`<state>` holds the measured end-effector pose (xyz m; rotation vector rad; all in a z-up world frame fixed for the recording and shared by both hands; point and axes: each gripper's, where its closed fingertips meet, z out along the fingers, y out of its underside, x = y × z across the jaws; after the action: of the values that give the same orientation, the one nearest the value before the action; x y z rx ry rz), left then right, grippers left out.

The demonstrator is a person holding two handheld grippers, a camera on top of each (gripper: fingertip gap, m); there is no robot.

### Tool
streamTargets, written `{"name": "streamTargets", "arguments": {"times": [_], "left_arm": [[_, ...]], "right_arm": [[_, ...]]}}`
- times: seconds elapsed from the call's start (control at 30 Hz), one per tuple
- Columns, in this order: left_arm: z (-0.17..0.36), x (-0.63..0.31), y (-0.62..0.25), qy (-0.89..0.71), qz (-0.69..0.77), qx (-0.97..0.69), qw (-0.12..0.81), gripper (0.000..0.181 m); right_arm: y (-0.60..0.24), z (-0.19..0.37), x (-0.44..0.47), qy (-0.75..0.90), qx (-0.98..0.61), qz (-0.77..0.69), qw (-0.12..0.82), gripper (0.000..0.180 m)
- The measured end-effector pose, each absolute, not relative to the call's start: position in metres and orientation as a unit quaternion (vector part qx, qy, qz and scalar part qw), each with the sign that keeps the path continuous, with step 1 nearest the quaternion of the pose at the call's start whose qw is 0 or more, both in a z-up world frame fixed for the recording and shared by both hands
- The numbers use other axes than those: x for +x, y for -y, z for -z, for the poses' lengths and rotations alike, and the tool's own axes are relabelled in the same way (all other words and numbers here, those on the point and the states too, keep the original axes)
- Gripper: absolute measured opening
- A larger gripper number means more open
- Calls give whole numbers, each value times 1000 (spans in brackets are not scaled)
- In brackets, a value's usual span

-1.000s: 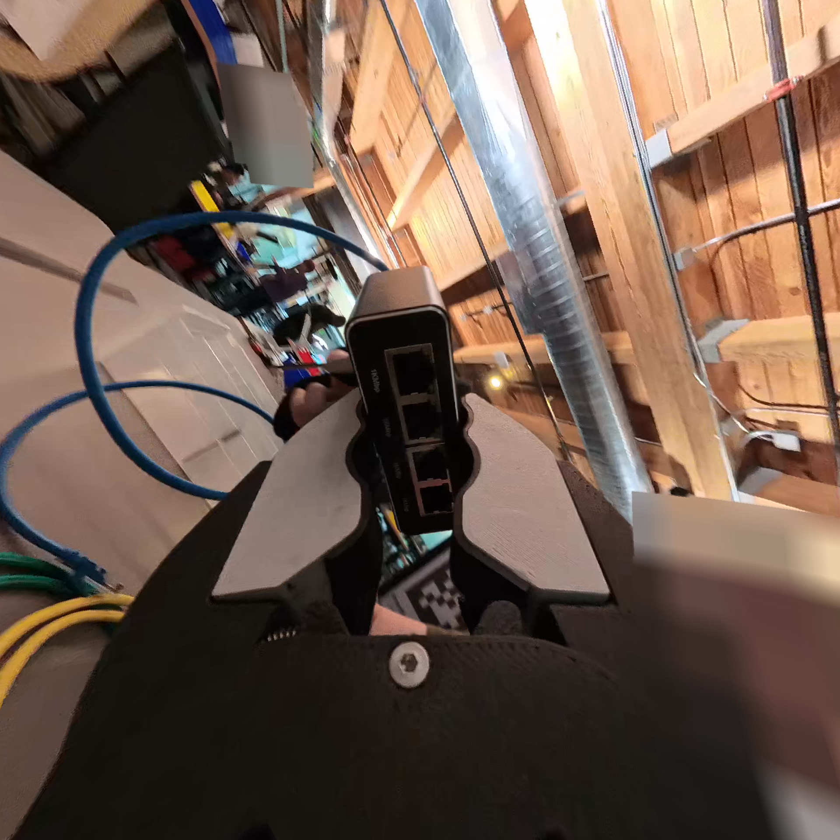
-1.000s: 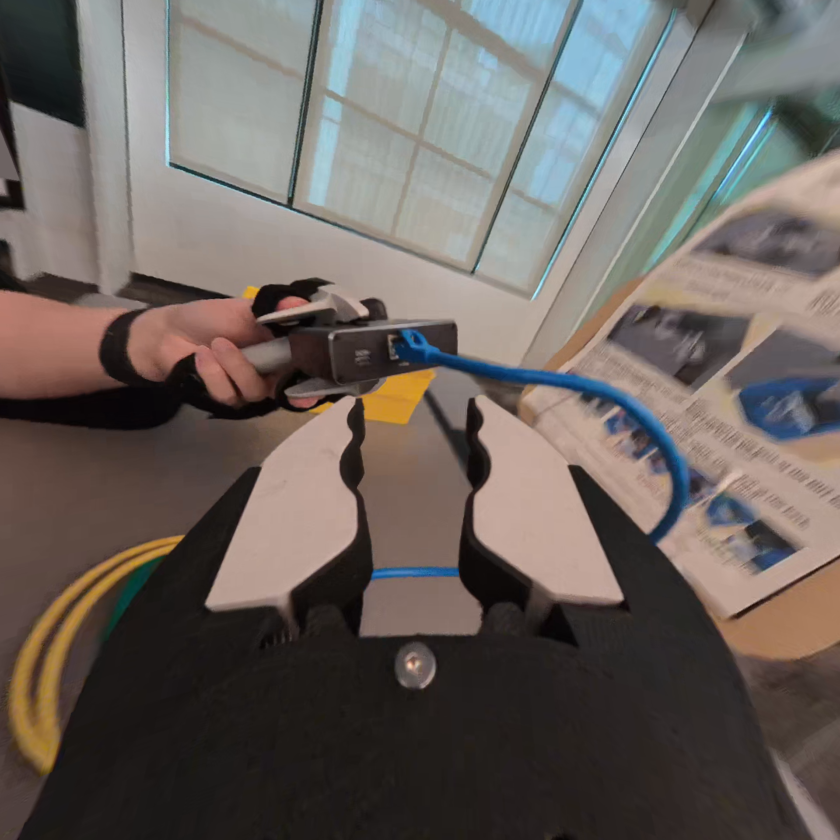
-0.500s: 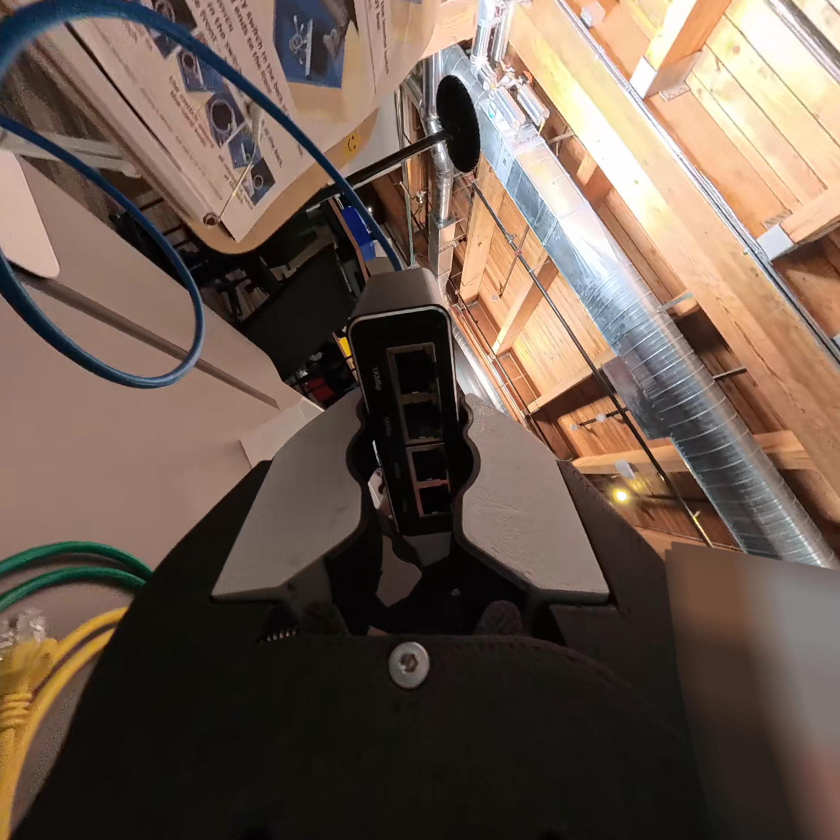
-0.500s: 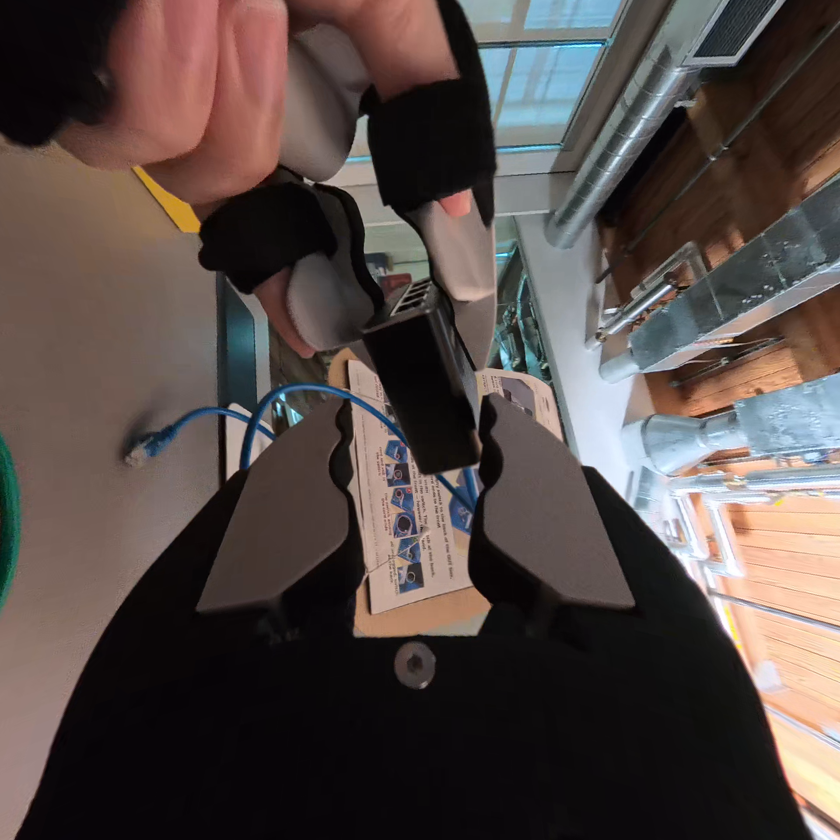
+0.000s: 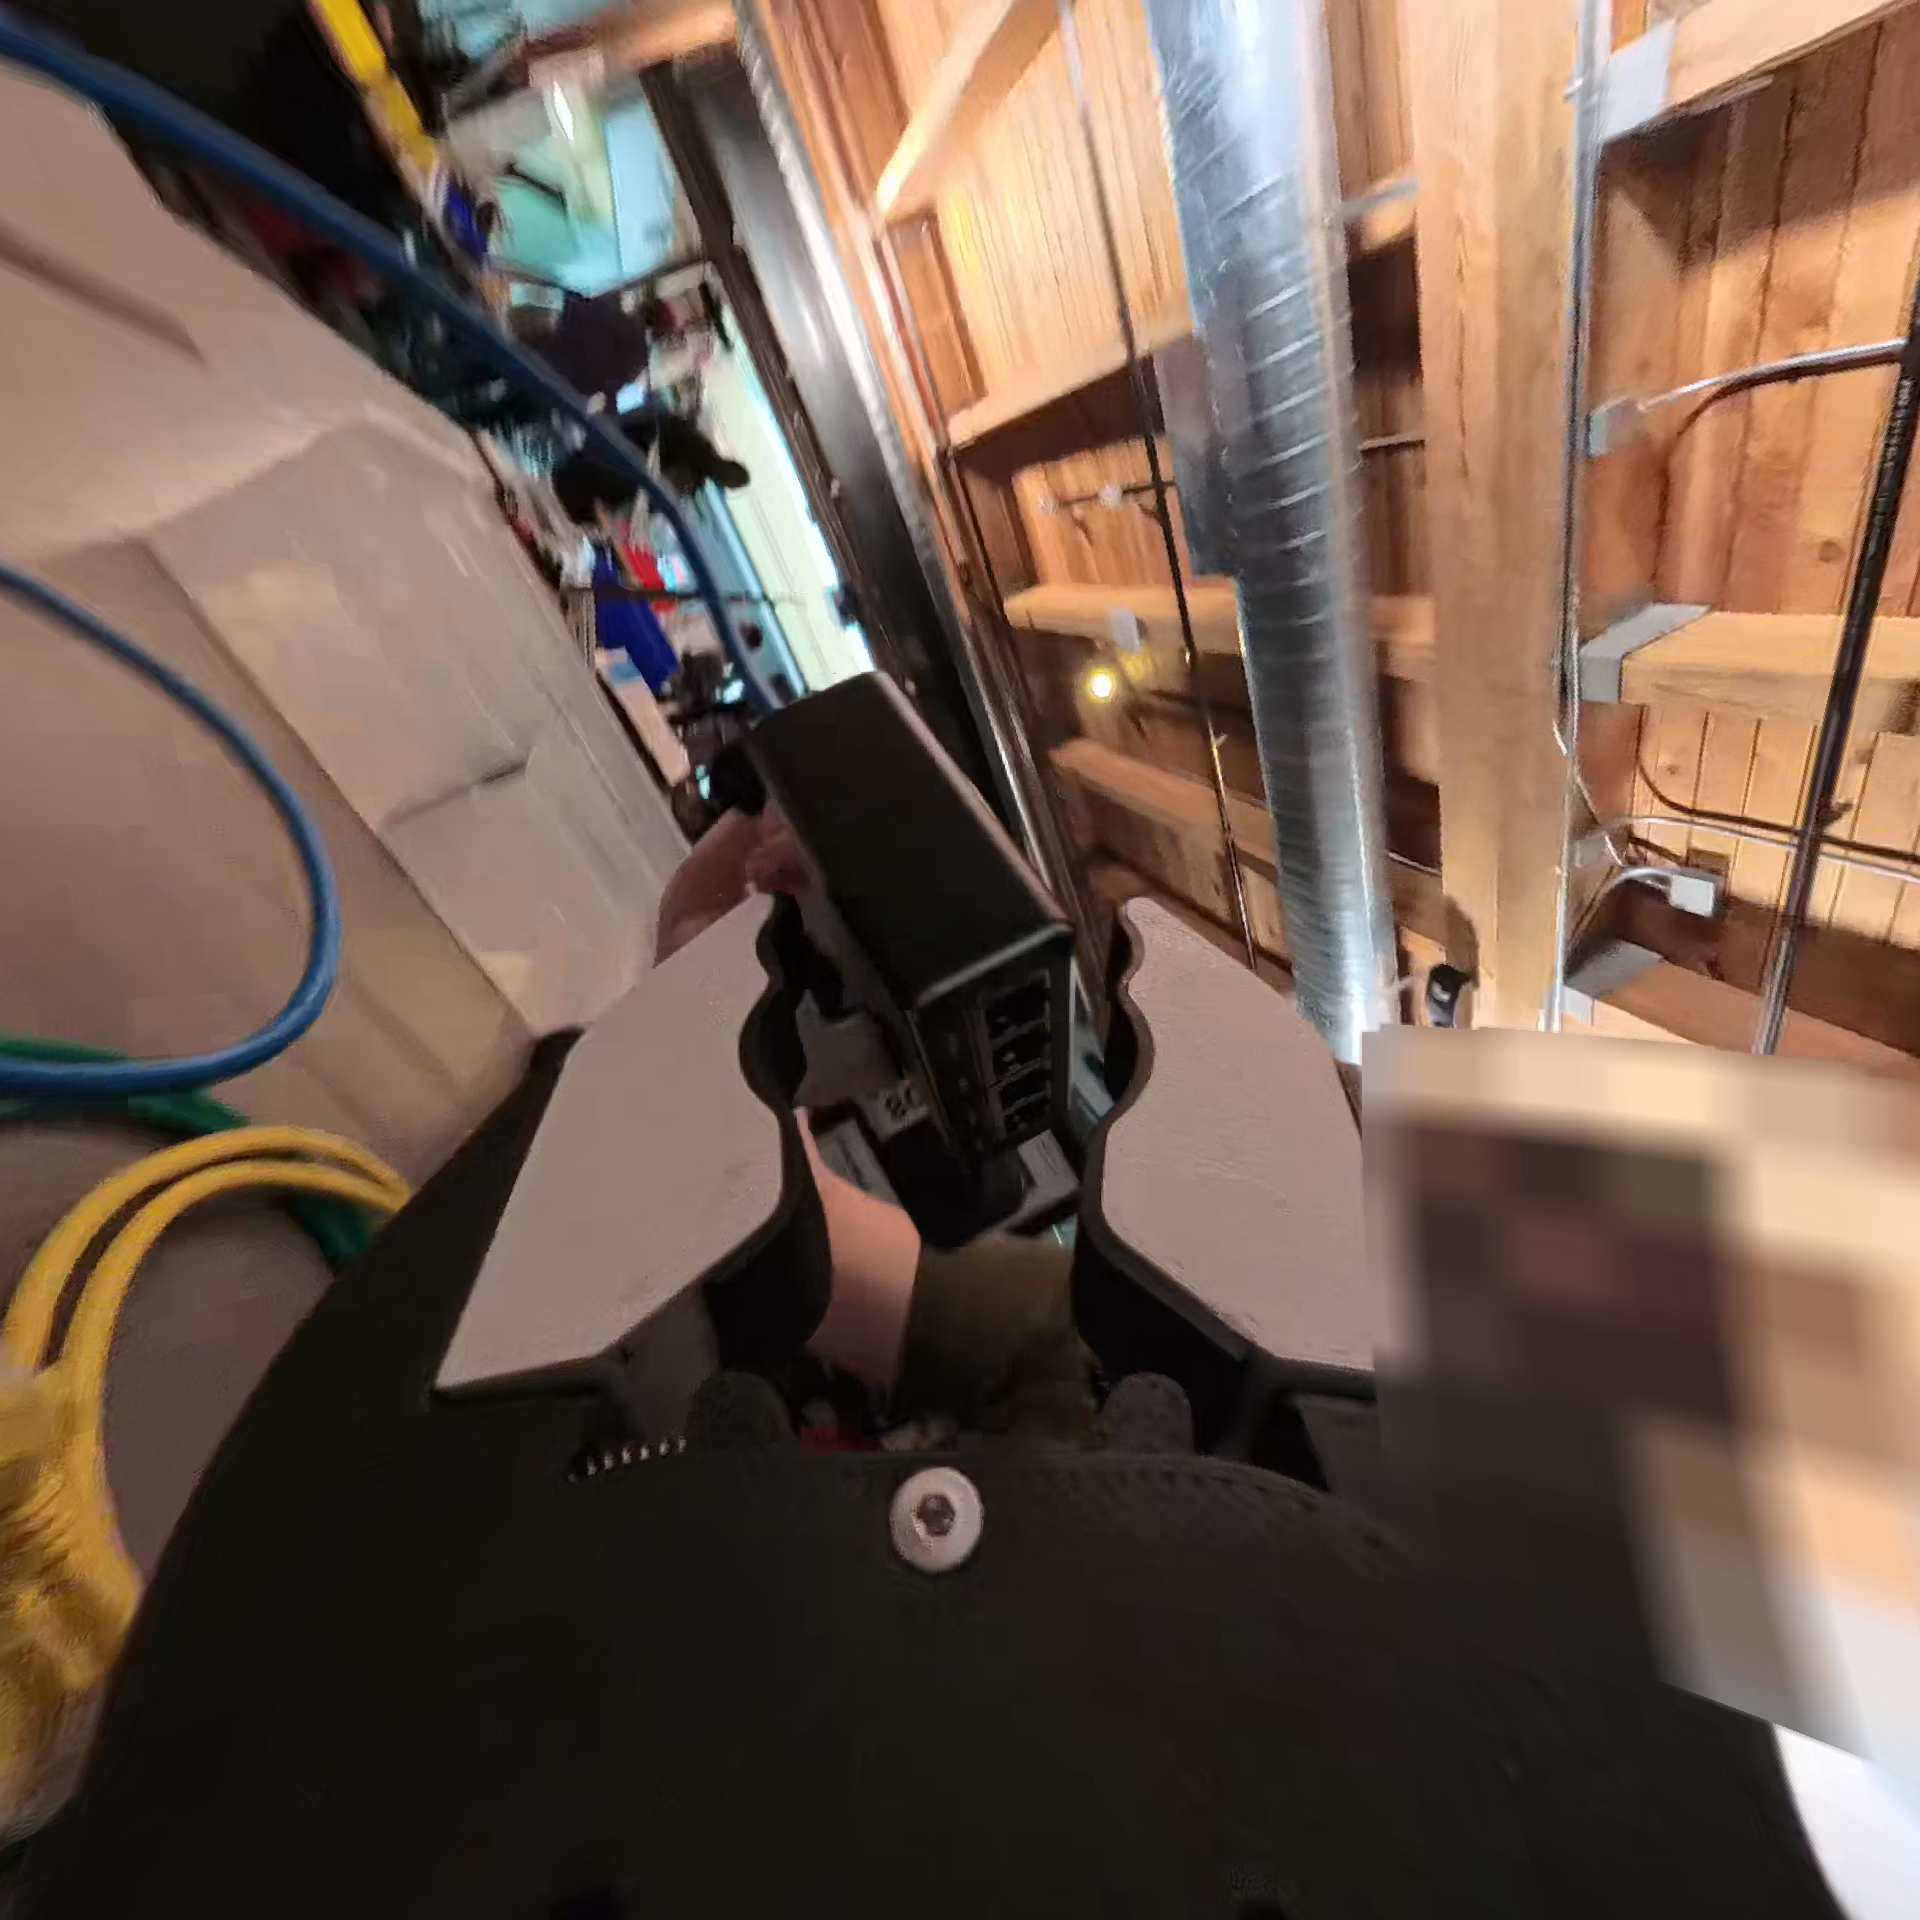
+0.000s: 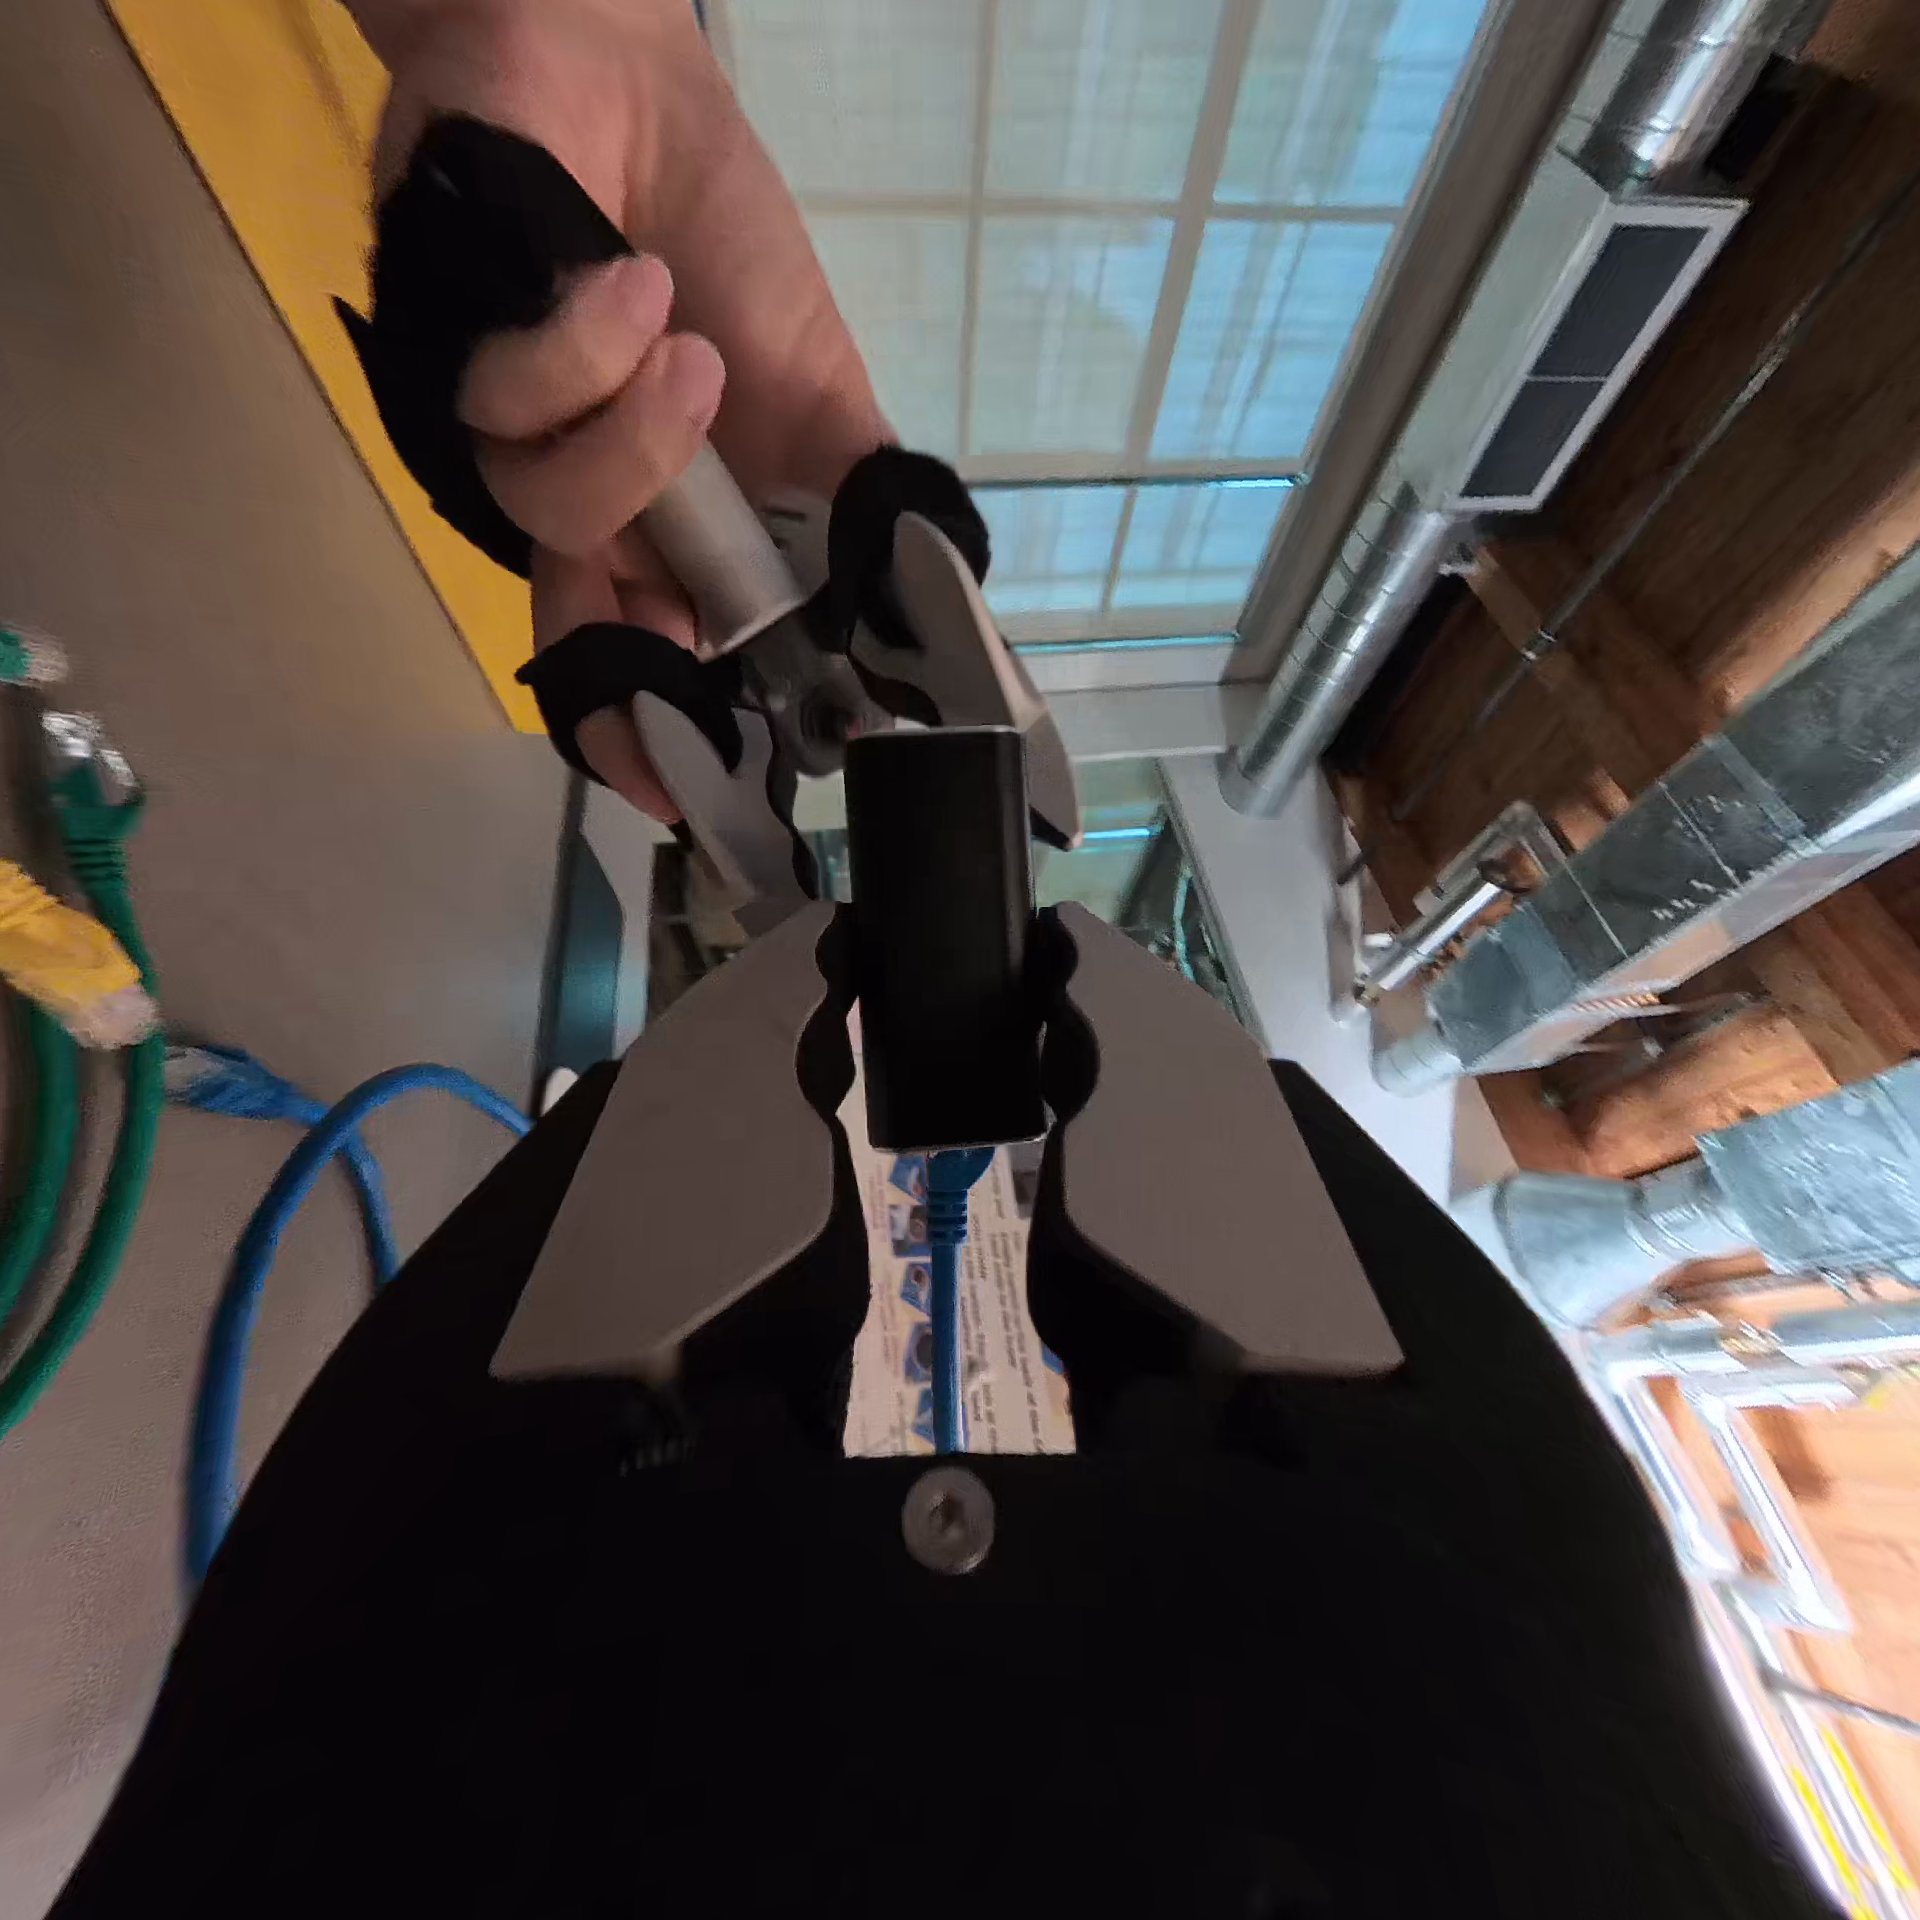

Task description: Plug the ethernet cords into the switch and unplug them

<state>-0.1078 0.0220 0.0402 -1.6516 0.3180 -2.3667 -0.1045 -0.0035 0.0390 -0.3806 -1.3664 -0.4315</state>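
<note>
Switch (image 6: 940, 956), a small black box, sits upright between the fingers of the right gripper (image 6: 943, 940), and both wavy inner edges press against its two long sides, so those jaws are clamped on it. Its far end reaches past the fingertips toward the left gripper (image 6: 883, 821), whose grey fingers spread to either side of the box's top end; they look clear of it. A person's hand (image 6: 623, 343) in black straps holds that gripper by a metal handle. From the near end of the switch hangs the blue cord (image 6: 948, 1236), its plug seated in the underside and its length running down between the right fingers toward the gripper body. More of the blue cord loops over the grey table (image 6: 312, 883) at left, beside the green cord (image 6: 94, 1039) and a yellow plug (image 6: 62, 961).

In the left wrist view the switch (image 5: 914, 935) lies tilted in the gap of the left gripper (image 5: 940, 1003), port face turned down and to the right, four empty ports showing. The jaws stand apart: a gap shows on each side of the box, wider on the right. A blue cord (image 5: 301, 914) curves above the table at left, with yellow cord (image 5: 187, 1195) and green cord (image 5: 156, 1107) below it. Wooden beams and a silver duct (image 5: 1268, 520) fill the right side.
</note>
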Motion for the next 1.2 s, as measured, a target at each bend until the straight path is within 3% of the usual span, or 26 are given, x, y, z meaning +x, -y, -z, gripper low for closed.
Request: {"name": "streamTargets", "arguments": {"times": [0.17,0.33,0.57,0.83,1.0,1.2], "left_arm": [[-16,-111,-26,-129,782,-602,98,56],[-1,-105,-18,-160,752,-634,83,41],[35,-129,-76,11,714,-677,176,38],[83,-160,-110,106,621,-732,258,36],[112,-167,-117,131,570,-763,275,36],[118,-160,-113,95,545,-787,274,37]], "right_arm": [[9,-20,-111,663,-161,162,713,33],[1,-8,-108,674,-176,150,702,33],[-81,44,-72,647,-429,173,606,31],[-70,93,-81,596,-656,-101,452,25],[-45,100,-106,558,-694,-245,383,24],[-45,101,-110,505,-735,-290,347,25]]}}
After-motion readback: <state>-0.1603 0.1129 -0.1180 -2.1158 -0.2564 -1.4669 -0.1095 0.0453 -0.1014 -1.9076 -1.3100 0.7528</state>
